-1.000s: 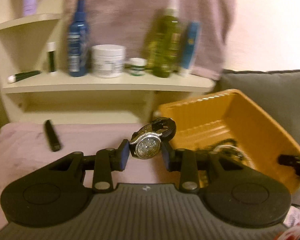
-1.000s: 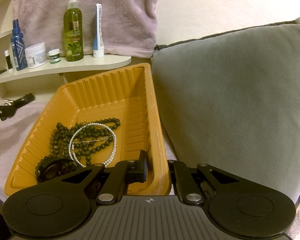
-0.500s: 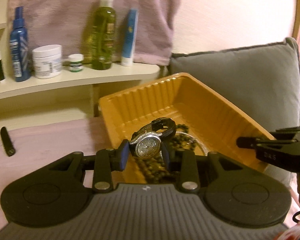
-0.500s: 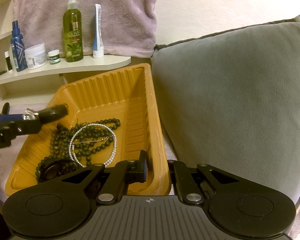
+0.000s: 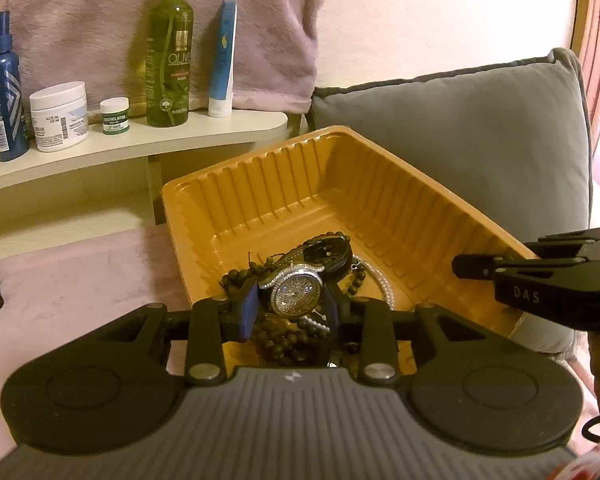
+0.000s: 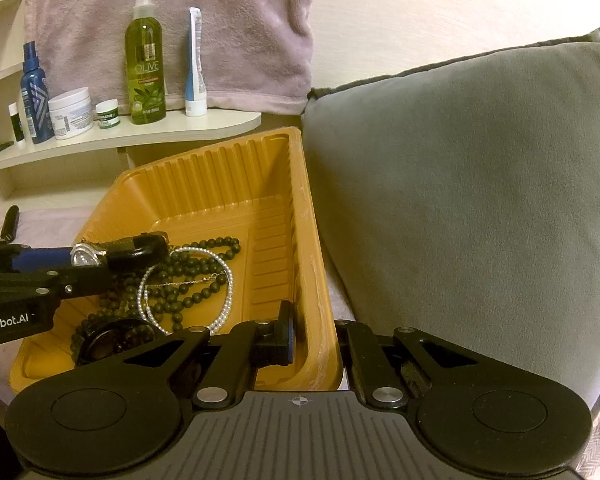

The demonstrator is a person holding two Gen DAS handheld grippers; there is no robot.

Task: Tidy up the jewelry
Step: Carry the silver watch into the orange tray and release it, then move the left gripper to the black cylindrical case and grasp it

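Left tongs (image 5: 291,305) around watch (image 5: 296,295), above tray (image 5: 380,184)

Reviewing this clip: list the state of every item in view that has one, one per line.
Left gripper: shut on the watch, over the tray.
Rhinestone-faced black-strap watch: held, not yet released.
Right gripper: shut on the tray's near wall.
Ribbed orange plastic tray: held at its wall, jewelry inside.
Dark green bead necklace: lying in the tray.
White pearl strand: lying in the tray, over the beads.
Green olive spray bottle: upright on the shelf.
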